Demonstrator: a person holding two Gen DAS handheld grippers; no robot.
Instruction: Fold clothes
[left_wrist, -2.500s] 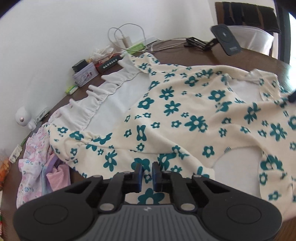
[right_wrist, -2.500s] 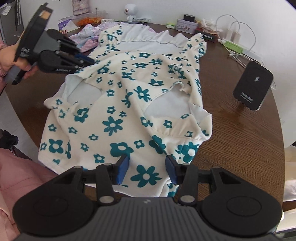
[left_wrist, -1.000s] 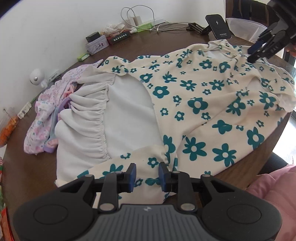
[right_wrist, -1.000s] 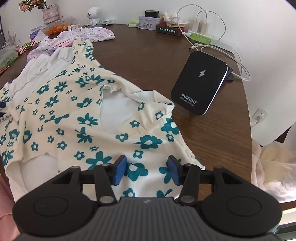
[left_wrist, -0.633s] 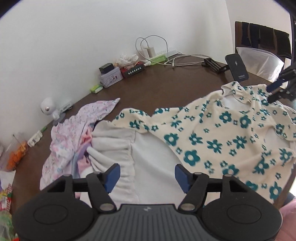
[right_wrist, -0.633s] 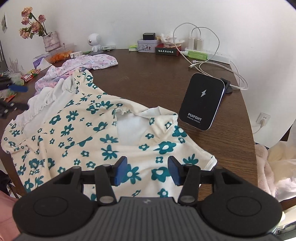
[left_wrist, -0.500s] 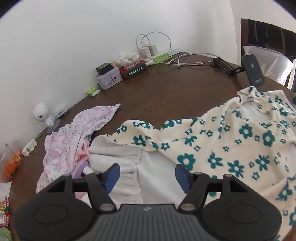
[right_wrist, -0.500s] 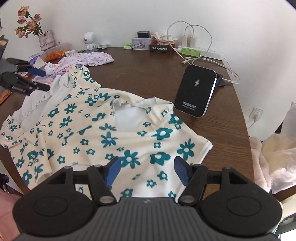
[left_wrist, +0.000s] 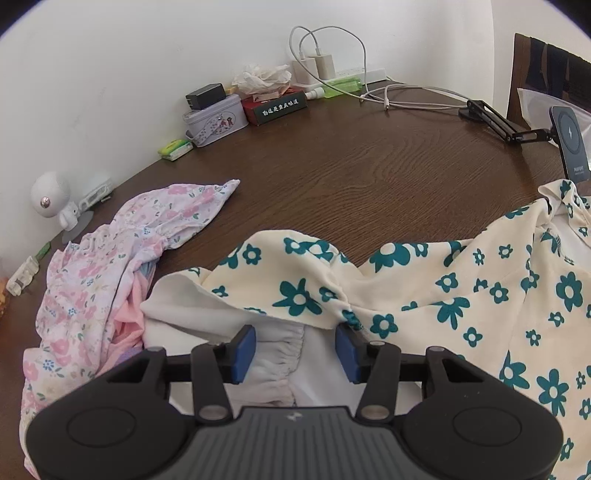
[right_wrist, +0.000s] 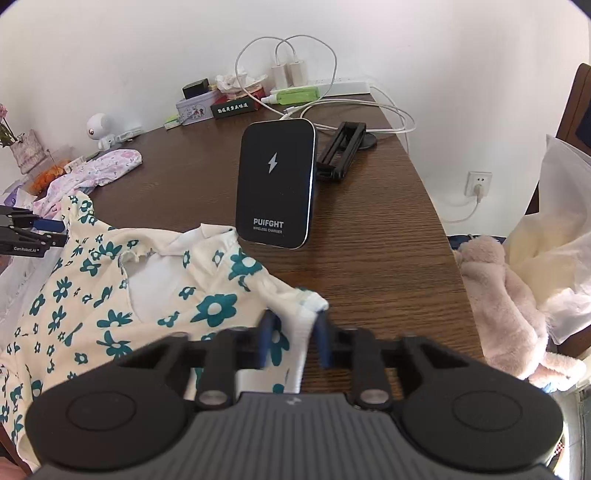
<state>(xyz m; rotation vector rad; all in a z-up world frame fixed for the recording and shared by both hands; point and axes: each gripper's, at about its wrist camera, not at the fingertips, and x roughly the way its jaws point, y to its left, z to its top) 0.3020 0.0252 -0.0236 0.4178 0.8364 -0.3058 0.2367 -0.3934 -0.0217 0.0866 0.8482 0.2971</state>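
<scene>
**Inspector A:** Left wrist view first. What is the left tool (left_wrist: 295, 349) doing?

**Inspector B:** Its jaws stand partly apart and are closing. The gathered white hem of the floral dress (left_wrist: 461, 295) lies between the blue pads (left_wrist: 244, 349); neither pad presses on it. The dress is cream with teal flowers and spreads along the near edge of the worktop (left_wrist: 369, 166) toward its right side.

**Inspector A:** Anything beside it?

**Inspector B:** A pink floral garment (left_wrist: 110, 277) lies bunched at the left edge, touching the dress hem. Along the far edge by the wall stand a small tin (left_wrist: 216, 122), a dark red box (left_wrist: 279, 107) and white charger cables (left_wrist: 332, 48). A small white round figure (left_wrist: 50, 195) sits at the far left.

**Inspector A:** Right wrist view.

**Inspector B:** The right tool (right_wrist: 293, 341) has drawn narrow; its pads are motion-blurred, and a white-edged corner of the dress (right_wrist: 110, 314) is pinched between them. That corner lies near the right edge of the worktop (right_wrist: 369, 258). A black wireless charger (right_wrist: 275, 181) stands upright just beyond the dress collar, with a black stand (right_wrist: 341, 149) behind it. The left tool (right_wrist: 55, 230) shows at the left border, at the far end of the dress. A plush toy (right_wrist: 506, 306) lies off the worktop's right edge.
</scene>
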